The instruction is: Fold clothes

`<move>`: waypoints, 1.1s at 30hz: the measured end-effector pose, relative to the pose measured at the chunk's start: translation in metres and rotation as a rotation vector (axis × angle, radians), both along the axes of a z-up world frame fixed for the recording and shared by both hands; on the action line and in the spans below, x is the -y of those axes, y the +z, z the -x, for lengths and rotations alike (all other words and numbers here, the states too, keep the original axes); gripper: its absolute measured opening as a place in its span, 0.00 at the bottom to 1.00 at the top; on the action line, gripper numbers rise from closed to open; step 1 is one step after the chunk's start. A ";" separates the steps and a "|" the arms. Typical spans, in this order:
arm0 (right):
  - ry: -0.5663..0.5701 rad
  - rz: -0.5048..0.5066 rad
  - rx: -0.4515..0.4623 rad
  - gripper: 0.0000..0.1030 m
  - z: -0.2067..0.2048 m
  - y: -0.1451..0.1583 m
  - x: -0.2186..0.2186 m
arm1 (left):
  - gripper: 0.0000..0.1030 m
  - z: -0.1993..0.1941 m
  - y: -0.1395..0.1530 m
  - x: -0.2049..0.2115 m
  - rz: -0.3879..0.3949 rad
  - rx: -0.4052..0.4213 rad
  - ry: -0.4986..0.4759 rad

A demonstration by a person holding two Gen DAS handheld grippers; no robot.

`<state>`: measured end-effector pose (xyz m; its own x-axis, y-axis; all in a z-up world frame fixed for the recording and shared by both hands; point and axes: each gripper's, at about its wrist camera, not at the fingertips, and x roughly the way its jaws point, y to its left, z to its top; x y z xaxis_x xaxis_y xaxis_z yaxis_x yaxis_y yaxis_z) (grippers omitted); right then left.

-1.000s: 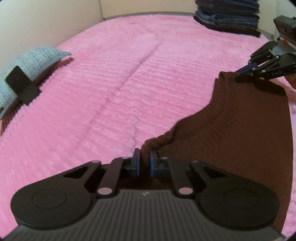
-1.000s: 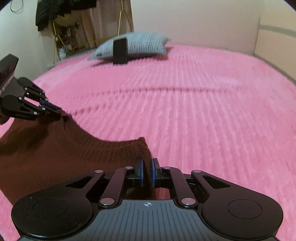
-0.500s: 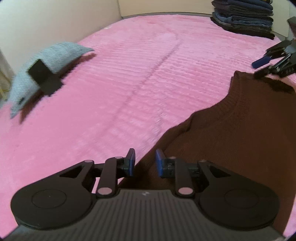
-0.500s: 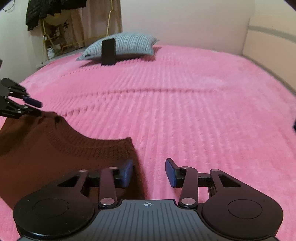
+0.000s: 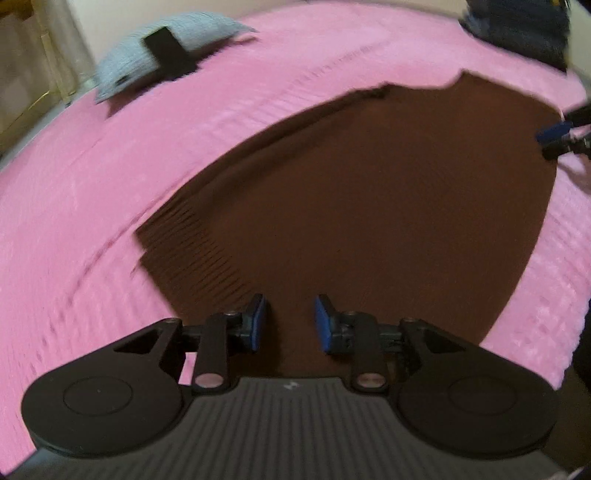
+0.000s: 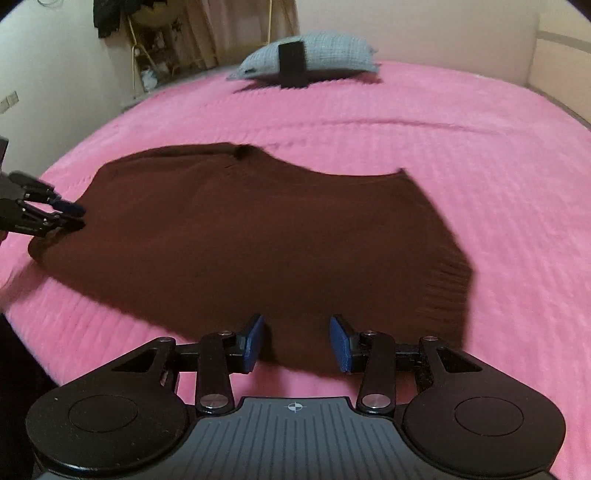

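A dark brown knit sweater (image 5: 369, 206) lies flat on the pink bed cover (image 5: 92, 206); it also shows in the right wrist view (image 6: 258, 236). My left gripper (image 5: 290, 323) is open and empty, just above the sweater's near edge. It shows at the left of the right wrist view (image 6: 70, 216), at the sweater's left corner. My right gripper (image 6: 297, 343) is open and empty above the sweater's near edge. Its fingertips (image 5: 554, 136) show at the right of the left wrist view.
A grey pillow (image 6: 314, 59) with a black block (image 6: 291, 62) on it lies at the far end of the bed. A stack of dark folded clothes (image 5: 517, 29) sits at a far corner. A wall and clutter stand beyond the bed.
Both grippers were shut on the sweater's collar edge a second ago. They opened, let it go, and pulled back toward the sweater's near edge. The sweater now lies flat.
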<state>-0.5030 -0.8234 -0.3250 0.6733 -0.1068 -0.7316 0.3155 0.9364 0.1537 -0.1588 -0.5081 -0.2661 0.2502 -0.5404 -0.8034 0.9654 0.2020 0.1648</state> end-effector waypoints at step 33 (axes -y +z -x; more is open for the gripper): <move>0.289 0.073 0.060 0.53 -0.173 0.041 -0.092 | 0.26 -0.005 0.029 -0.085 0.206 -0.158 0.288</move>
